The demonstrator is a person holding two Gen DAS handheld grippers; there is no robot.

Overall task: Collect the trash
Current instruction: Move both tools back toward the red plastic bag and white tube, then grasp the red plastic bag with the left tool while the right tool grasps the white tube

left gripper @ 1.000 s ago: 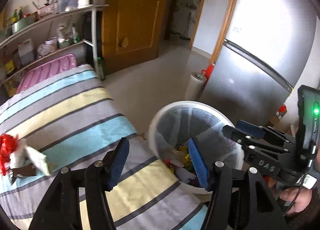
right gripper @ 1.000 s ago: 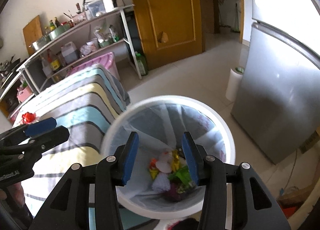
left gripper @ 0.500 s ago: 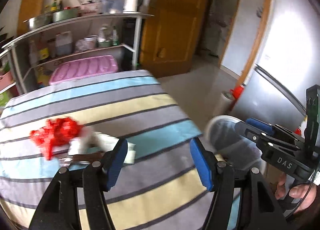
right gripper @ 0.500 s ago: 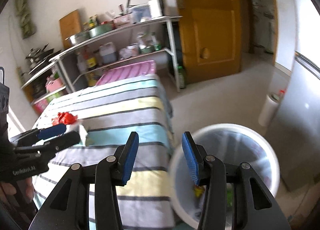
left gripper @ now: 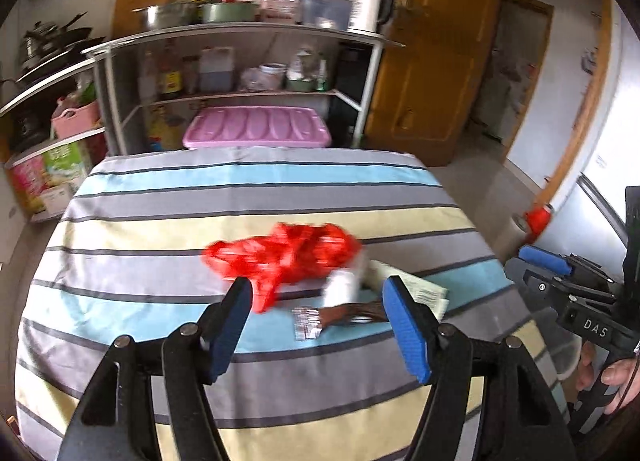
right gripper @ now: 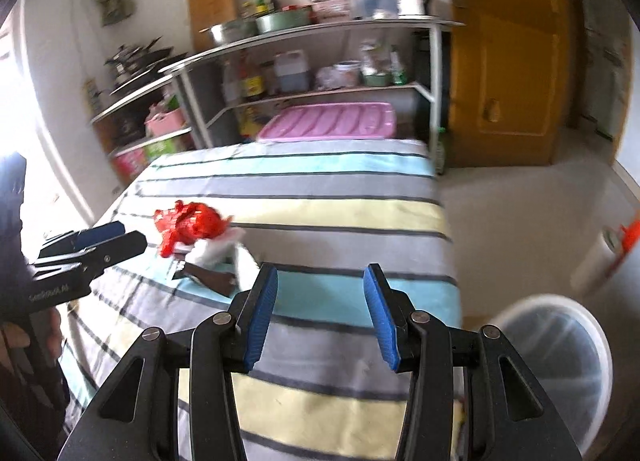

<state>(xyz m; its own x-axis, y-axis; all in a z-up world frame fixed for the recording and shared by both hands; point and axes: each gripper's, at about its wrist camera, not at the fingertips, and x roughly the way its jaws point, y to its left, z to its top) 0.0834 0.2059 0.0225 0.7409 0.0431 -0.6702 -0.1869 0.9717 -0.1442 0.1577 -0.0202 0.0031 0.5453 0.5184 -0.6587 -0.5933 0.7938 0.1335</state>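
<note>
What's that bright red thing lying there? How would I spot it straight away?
Find the striped table in front of the shelves. Near its middle lies a small heap of litter; the red bag is the crumpled piece on its far side, the only red thing beside a white scrap and a brown wrapper.

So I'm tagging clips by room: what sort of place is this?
Probably a home kitchen or dining room: metal shelving with steel pots and sauce bottles, a silver fridge, and a striped-cloth table.
</note>
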